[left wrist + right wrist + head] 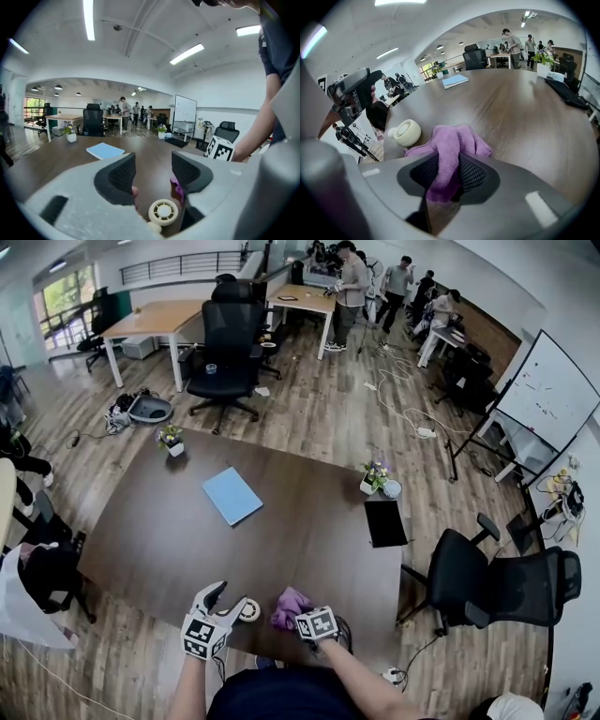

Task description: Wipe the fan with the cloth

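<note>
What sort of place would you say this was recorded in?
Most likely an open-plan office: wheeled office chairs, wooden desks with people gathered at the far end, and a whiteboard on a stand near the dark table.

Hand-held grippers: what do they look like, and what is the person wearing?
Left hand-held gripper and right hand-held gripper: pale grey bodies, black textured pads. Each carries a white cube with black square markers. The person wears a dark short-sleeved top.
</note>
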The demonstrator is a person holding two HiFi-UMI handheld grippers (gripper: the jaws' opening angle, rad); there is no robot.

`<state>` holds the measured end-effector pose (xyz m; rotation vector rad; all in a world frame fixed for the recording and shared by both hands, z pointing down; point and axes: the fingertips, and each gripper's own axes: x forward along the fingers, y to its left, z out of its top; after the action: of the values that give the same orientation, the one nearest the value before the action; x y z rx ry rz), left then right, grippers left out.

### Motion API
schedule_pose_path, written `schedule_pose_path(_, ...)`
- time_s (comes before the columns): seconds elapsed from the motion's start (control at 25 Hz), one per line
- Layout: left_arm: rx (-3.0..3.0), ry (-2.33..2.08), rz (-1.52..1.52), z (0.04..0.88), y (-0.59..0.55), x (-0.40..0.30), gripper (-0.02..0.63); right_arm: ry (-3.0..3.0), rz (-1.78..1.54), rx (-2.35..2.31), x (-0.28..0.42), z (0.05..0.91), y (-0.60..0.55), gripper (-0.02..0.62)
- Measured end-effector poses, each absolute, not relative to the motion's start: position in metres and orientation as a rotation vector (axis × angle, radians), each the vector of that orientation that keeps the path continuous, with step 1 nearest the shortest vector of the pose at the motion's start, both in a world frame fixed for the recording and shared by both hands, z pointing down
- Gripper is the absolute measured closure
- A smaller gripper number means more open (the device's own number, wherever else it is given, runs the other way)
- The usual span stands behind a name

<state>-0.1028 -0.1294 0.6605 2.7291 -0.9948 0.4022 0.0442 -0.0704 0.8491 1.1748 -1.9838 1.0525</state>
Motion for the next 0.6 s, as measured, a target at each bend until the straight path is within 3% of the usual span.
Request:
schedule_pose_path(0.12, 2.730, -1.083, 0.309, 0.644, -0.126, -0.111, 0.462, -1.991, 1.052, 1.186, 0.043, 0.850, -0.070, 0.454)
schedule_pose_path(0.24, 2.704, -1.145, 0.290, 0.639, -0.123, -0.119, 0.496, -1.996, 1.051, 1.187, 0.041, 0.851, -0.071, 0.454)
schedule_pose_path(0.4, 2.598, -1.240, 0.224, 0.633, -0.122, -0.133, 0.609, -2.002, 1.054, 1.200, 0.043, 0.848, -0.070, 0.454)
schedule_pose_path(0.6, 2.559, -1.264, 0.223, 0.628, -0.116, -0.138, 0.609, -2.009, 1.050, 1.211, 0.044, 0.849, -0.070, 0.454)
